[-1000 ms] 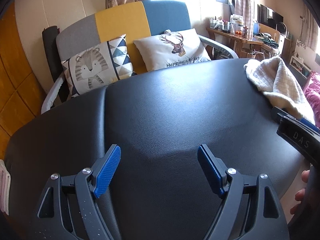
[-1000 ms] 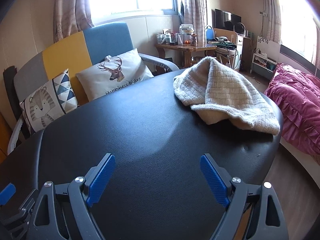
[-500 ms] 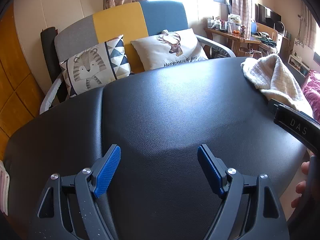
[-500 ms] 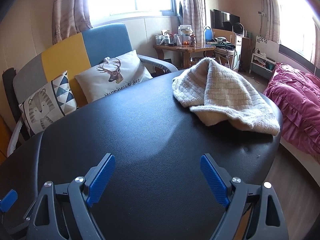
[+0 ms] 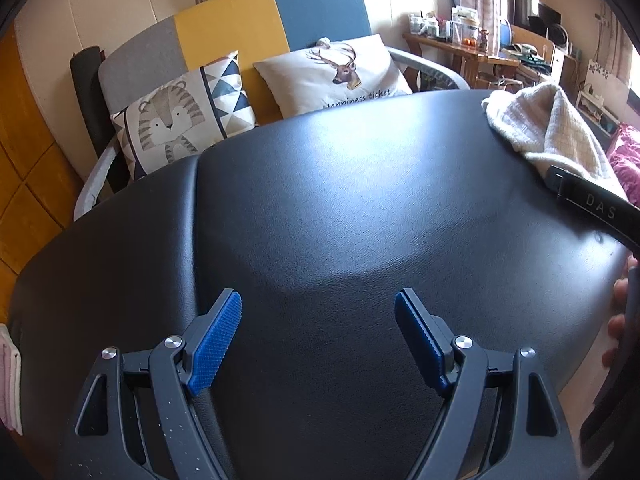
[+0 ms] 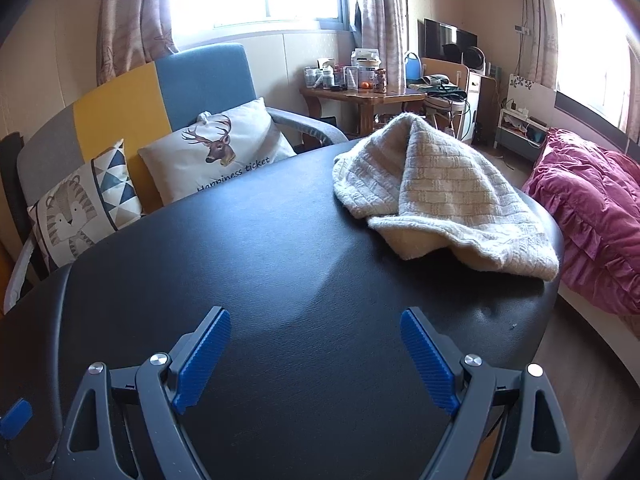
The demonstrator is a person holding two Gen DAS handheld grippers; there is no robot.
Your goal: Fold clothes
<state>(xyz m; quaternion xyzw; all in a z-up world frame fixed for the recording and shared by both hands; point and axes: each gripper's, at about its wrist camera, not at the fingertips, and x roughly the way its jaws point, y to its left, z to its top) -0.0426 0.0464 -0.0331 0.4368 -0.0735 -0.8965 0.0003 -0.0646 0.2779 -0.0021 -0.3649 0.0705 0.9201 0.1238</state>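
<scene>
A cream knitted garment (image 6: 436,192) lies crumpled at the far right end of the black padded table (image 6: 280,264); in the left wrist view the garment (image 5: 552,128) shows at the right edge. My right gripper (image 6: 316,344) stands open over the near part of the table, well short of the garment, nothing between its blue pads. My left gripper (image 5: 318,328) is open too, over bare table (image 5: 320,200) further left. The right gripper's black body (image 5: 596,208) crosses the left view's right edge, with a hand's fingertips (image 5: 620,308) below it.
Behind the table stands a sofa (image 6: 160,92) with a tiger cushion (image 5: 180,116) and a deer cushion (image 6: 224,152). A pink bedspread (image 6: 592,216) lies right of the table. A cluttered wooden side table (image 6: 360,96) stands at the back. Something pink (image 5: 10,384) hangs at the left.
Both grippers stay open. The views have shifted slightly: the sofa and garment sit a little lower and further right in the left view, and the right gripper's body has drifted up there.
</scene>
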